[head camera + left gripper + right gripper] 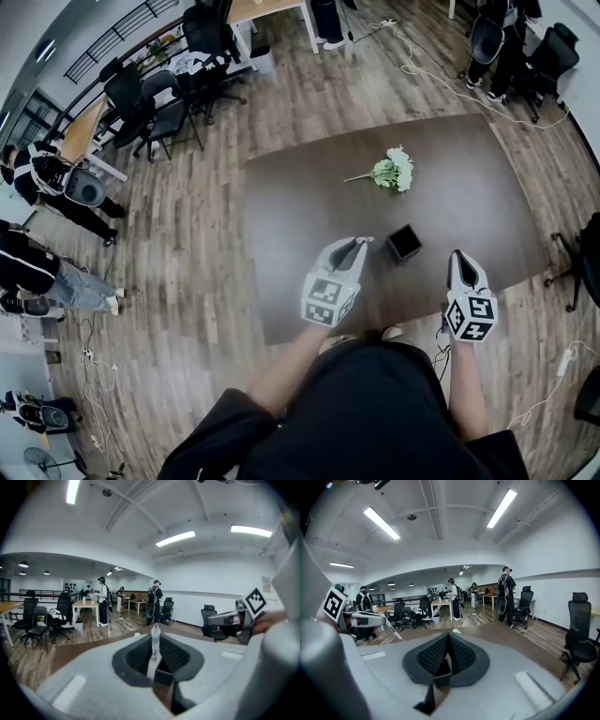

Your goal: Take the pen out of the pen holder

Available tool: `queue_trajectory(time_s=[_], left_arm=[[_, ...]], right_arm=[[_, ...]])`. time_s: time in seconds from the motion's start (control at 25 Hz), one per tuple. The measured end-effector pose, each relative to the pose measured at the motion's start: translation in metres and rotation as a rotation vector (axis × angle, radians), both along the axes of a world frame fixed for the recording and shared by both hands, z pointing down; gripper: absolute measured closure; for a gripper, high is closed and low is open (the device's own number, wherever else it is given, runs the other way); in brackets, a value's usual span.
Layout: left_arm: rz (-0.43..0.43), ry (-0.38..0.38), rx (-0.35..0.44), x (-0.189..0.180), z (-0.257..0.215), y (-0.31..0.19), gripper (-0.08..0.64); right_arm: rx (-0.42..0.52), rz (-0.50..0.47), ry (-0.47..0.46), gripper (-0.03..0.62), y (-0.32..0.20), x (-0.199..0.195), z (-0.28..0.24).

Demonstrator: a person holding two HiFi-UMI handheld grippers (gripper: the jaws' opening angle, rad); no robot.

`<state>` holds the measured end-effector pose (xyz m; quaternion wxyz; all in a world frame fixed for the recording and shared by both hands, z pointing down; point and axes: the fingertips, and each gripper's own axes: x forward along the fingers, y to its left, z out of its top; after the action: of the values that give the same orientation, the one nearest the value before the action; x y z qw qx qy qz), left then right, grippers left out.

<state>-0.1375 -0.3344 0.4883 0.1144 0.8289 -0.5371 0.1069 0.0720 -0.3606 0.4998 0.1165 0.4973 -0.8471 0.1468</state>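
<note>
My left gripper [357, 243] is raised above the front of the brown table [300, 202], shut on a thin white pen [153, 648] that stands up between its dark pads and ends in a pointed tip. The black square pen holder [404, 243] stands on the table just right of that gripper, apart from it. My right gripper [458, 255] hovers to the right of the holder; in the right gripper view its jaws [448, 637] meet with nothing between them. The left gripper view looks out level over the room, so the holder is hidden there.
A small bunch of white and green flowers [392, 171] lies on the table beyond the holder. Office chairs [155, 103] and desks stand around on the wooden floor, with several people at the left. Cables [441, 75] trail across the floor behind the table.
</note>
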Motion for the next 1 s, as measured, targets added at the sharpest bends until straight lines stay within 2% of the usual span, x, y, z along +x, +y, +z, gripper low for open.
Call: queue_trajectory(time_s=[0.2,0.44,0.72,1.0], left_arm=[[-0.064,0.048,0.032,-0.032,-0.005,0.016,0.509],[-0.086,0.049,0.076,-0.061,-0.012,0.026,0.509],[-0.11,0.042,0.112,-0.076,-0.017,0.027,0.509],[-0.11,0.047,0.108,-0.082,-0.014,0.034,0.509]], right_arm=[[0.036,-0.011,0.019,0.591,0.01,-0.024,-0.001],[0.063,-0.02,0.026,0.592,0.019,-0.05,0.0],[0.085,-0.027,0.032,0.591,0.02,-0.066,-0.005],[0.109,-0.035,0.043,0.591,0.029,-0.08,-0.004]])
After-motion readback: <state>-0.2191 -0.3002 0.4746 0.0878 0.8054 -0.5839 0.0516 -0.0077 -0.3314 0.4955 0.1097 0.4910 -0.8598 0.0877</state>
